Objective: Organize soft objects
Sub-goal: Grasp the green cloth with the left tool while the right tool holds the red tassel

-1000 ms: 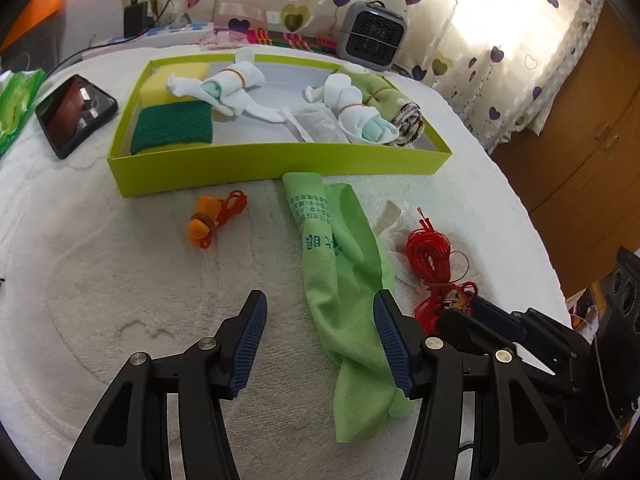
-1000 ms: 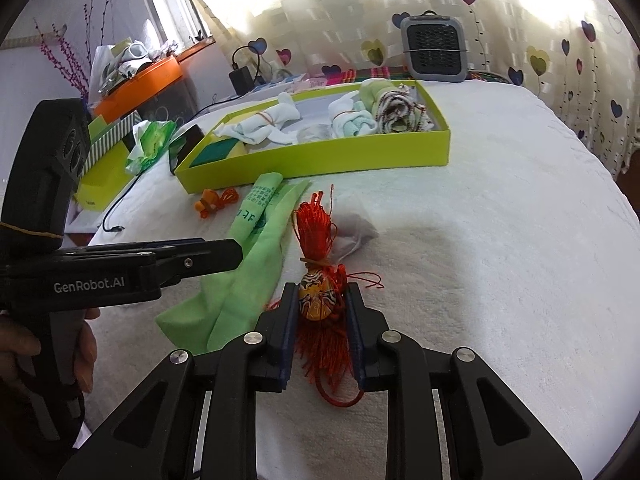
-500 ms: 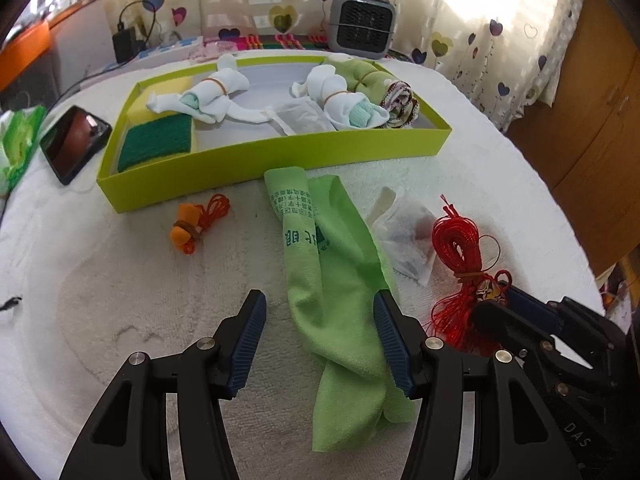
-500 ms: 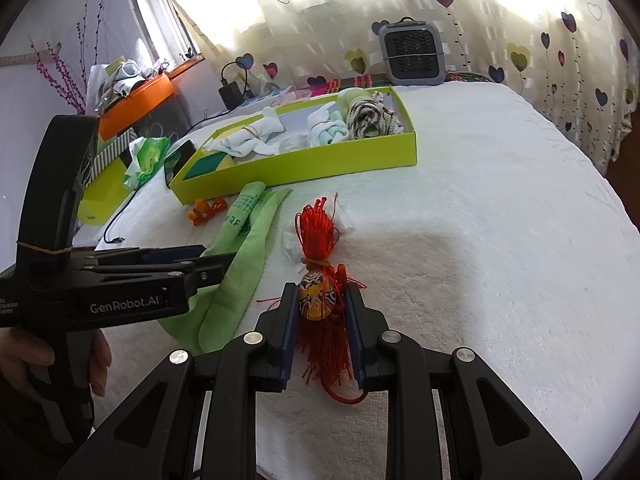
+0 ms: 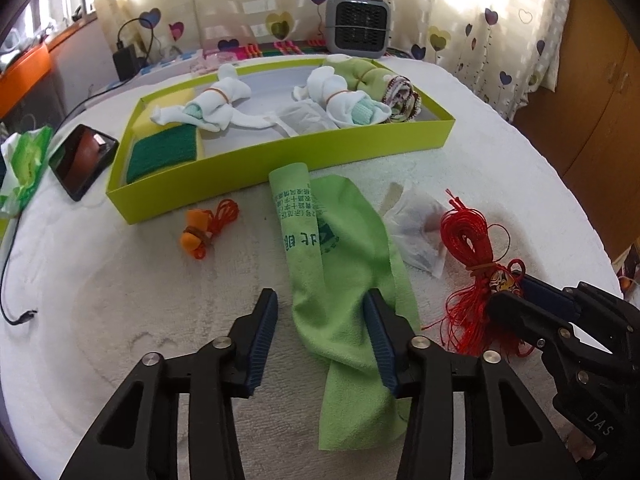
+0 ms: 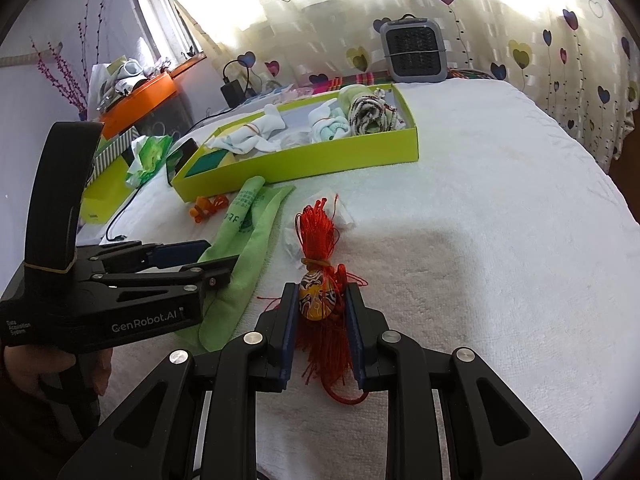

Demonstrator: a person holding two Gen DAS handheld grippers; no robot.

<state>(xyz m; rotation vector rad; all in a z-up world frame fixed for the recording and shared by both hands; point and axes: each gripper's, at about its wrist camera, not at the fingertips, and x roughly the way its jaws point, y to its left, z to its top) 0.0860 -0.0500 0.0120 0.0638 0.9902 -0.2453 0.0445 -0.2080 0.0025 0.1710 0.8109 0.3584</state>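
A white terry cloth-covered table (image 5: 120,320) carries everything. At its far side lies a shallow lime-green cardboard tray (image 5: 280,160) holding rolled white socks (image 5: 212,104), a dark green scouring pad (image 5: 162,152) and a striped knitted roll (image 5: 402,96). Just near of the tray, a long light-green microfibre cloth (image 5: 332,280) stretches toward the camera, its far end rolled. The left gripper (image 5: 320,332) hangs over the cloth's near part with jaws about half apart and closing; the cloth lies between them, the right finger (image 5: 380,340) against its fold, the left one clear. To the right, the right gripper (image 6: 322,312) is clamped narrowly on a red tasselled cord ornament with a painted bead (image 6: 318,296), beside a crumpled white pouch (image 5: 416,228). A small orange tassel charm (image 5: 198,236) lies left of the cloth.
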